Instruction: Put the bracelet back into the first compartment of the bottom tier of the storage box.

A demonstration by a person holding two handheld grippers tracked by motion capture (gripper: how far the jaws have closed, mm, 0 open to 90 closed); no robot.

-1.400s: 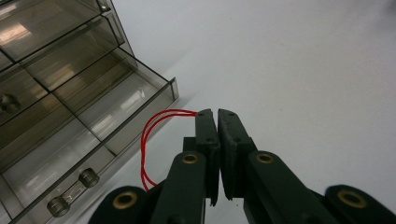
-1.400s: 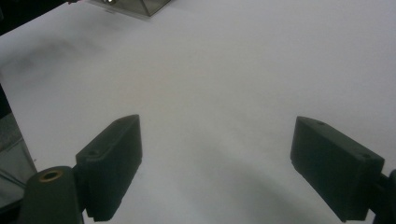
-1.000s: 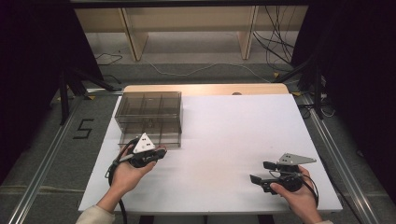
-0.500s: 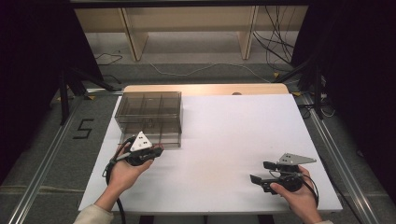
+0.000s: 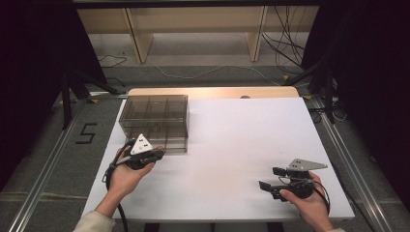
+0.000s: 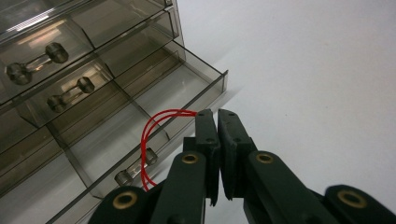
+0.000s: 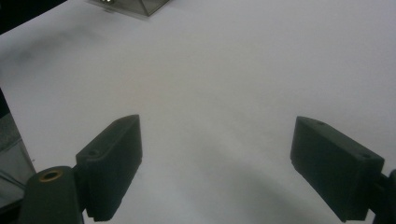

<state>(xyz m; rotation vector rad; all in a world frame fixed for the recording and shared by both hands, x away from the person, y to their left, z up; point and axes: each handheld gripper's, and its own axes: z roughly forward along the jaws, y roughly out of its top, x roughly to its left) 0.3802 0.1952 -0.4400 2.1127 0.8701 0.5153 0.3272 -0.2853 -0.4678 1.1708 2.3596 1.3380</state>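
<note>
Fingers of your left gripper [image 6: 214, 116] are pinched together on a thin red elastic loop [image 6: 156, 128], holding it over the pulled-out bottom drawer [image 6: 177, 88] of the smoky clear plastic drawer cabinet [image 5: 153, 116], probably so it can drop into a compartment. Your right gripper [image 5: 270, 179] rests low on the white tabletop [image 5: 232, 145], fingers spread wide and empty, well apart from the cabinet, likely parked out of the way. Farther back, the upper drawers sit shut.

A black "5" [image 5: 86, 133] is marked on the floor [image 5: 58, 159].
</note>
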